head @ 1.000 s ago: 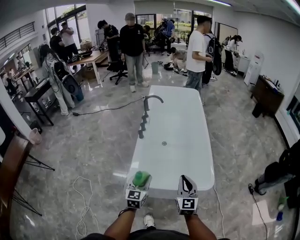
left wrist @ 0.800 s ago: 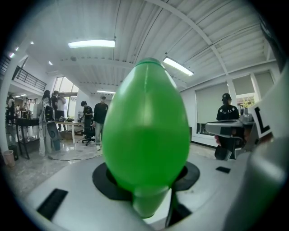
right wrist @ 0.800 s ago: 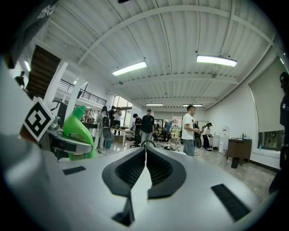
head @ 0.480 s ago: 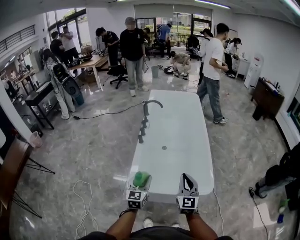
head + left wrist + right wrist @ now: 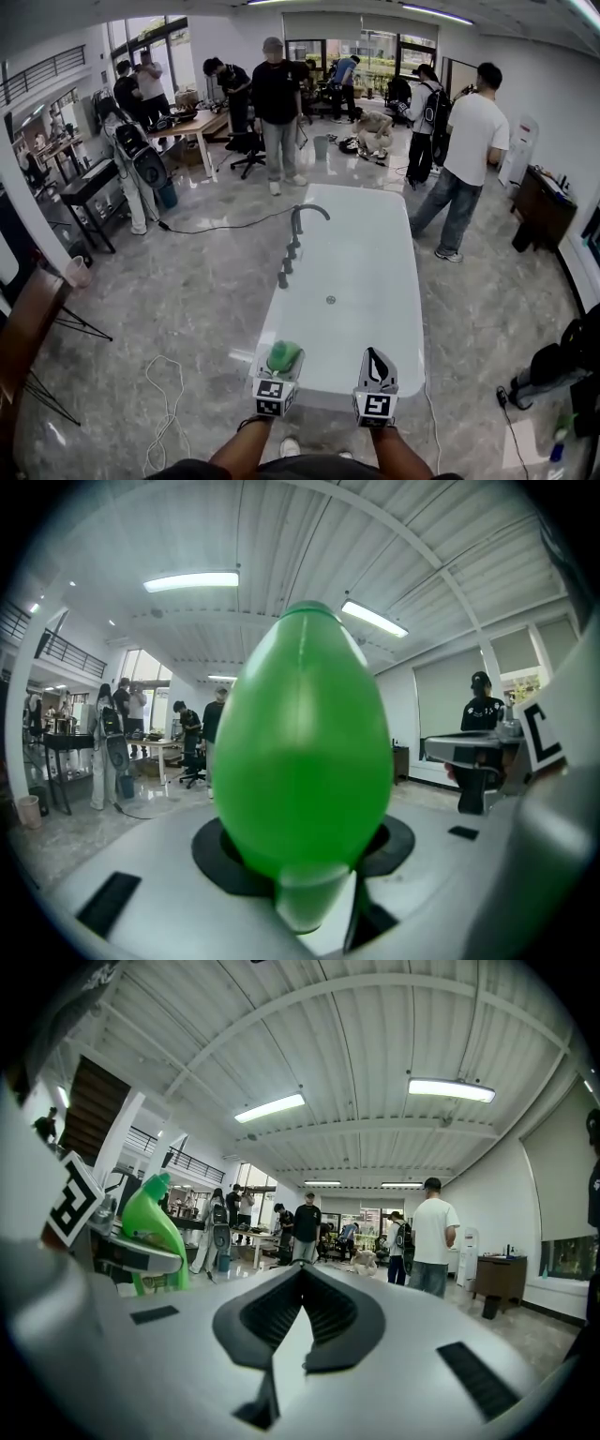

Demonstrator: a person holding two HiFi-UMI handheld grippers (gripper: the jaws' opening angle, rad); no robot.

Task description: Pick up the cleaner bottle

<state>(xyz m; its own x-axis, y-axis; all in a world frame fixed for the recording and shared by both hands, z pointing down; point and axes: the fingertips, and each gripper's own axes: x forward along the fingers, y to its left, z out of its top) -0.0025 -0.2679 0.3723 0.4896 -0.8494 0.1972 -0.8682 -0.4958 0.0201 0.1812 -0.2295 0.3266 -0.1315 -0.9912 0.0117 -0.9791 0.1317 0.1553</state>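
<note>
L gripper [image 5: 282, 362], R gripper [image 5: 375, 360] — grey shells, blk pads, b/w marker cubes [image 5: 270, 397].

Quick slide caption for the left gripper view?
Left gripper clamps the green cleaner bottle, which fills most of the frame.

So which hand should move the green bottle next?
Probably the left. The left gripper grips the green bottle between its jaws; the right gripper beside it is shut and empty.
</note>
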